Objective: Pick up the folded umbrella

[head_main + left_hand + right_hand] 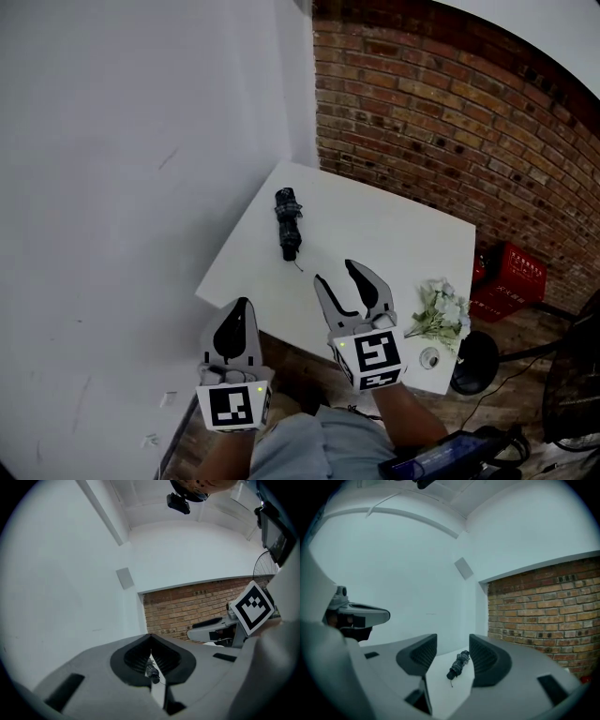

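Right gripper [453, 641] observed with both jaws standing apart and nothing gripped; the ribbed inner faces were clear of any object. Folded umbrella [458, 664], dark, lay flat on the white table [440, 686] ahead of the jaws, framed in the gap between them and nearer the right jaw, untouched by either. Its blunt end and a thin strap pointed back towards the gripper. Left gripper [358, 616] showed to the left, level with the jaws. White wall [393, 573] stood ahead; brick wall [543, 606] ahead to the right
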{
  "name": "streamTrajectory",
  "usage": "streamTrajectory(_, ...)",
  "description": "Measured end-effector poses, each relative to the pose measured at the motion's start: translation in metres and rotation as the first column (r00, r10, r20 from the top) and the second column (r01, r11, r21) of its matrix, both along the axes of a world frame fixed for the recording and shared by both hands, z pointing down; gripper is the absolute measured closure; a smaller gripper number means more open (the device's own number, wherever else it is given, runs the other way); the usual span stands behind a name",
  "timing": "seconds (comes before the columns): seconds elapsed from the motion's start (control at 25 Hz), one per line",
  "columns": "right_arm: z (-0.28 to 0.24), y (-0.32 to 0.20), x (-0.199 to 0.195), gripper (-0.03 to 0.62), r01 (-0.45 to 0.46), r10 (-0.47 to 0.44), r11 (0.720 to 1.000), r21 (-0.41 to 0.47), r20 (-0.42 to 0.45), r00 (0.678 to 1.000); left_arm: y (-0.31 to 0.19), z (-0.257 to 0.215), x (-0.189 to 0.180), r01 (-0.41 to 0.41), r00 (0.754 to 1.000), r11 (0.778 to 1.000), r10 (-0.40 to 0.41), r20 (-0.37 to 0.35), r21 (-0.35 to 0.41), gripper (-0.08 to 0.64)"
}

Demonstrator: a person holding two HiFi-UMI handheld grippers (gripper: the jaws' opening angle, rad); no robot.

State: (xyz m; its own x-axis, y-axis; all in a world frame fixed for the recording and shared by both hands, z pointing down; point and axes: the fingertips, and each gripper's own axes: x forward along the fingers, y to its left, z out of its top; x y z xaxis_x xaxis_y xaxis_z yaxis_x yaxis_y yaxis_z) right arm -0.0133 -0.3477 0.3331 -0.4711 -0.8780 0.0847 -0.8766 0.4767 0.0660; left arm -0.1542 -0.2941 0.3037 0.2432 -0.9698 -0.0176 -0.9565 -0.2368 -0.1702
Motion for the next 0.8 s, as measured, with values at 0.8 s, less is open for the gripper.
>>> streamTrajectory(0.8,0.031,-0.122,-0.046,0.368,-0.063,0.058,0.996,-0.066,-0.070,0.996,-0.139,0.032,-0.051,-0.070,0.997,0.997,0.069,-0.030,-0.035,0.554)
